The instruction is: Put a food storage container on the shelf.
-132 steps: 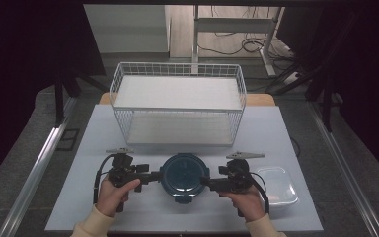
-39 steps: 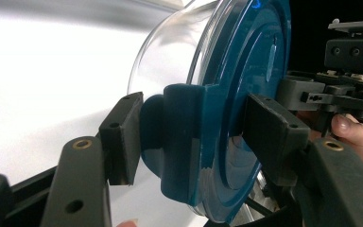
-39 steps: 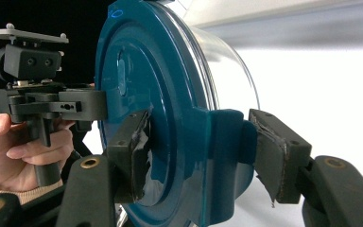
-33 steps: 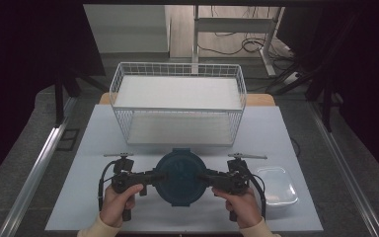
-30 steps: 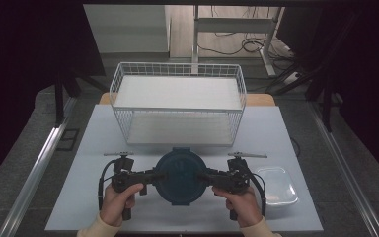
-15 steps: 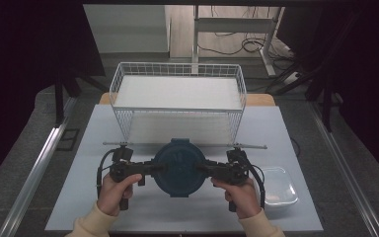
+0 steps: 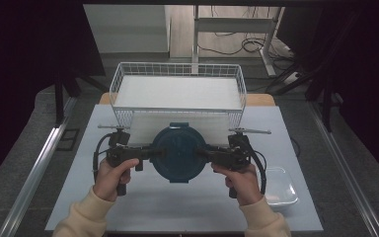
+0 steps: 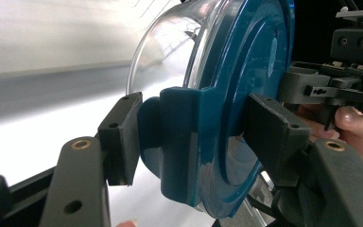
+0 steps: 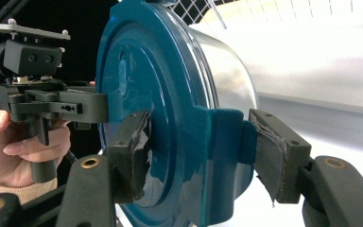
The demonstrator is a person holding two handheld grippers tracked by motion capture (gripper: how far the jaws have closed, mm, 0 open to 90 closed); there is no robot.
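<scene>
Above the pale tabletop [image 7: 177,207], left tongs [image 7: 154,153] and right tongs [image 7: 201,154] pinch opposite latches of the round teal-lidded clear container [image 7: 179,152], just short of the white wire basket [image 7: 177,111].

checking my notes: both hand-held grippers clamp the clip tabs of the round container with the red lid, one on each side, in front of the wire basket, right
Nearly: the lid is dark teal blue, not red. The high view shows the left hand-held gripper and the right hand-held gripper clamped on opposite sides of the round container, in front of the wire basket. Both gripper views show each pair of jaws pressing on a teal clip tab.
</scene>
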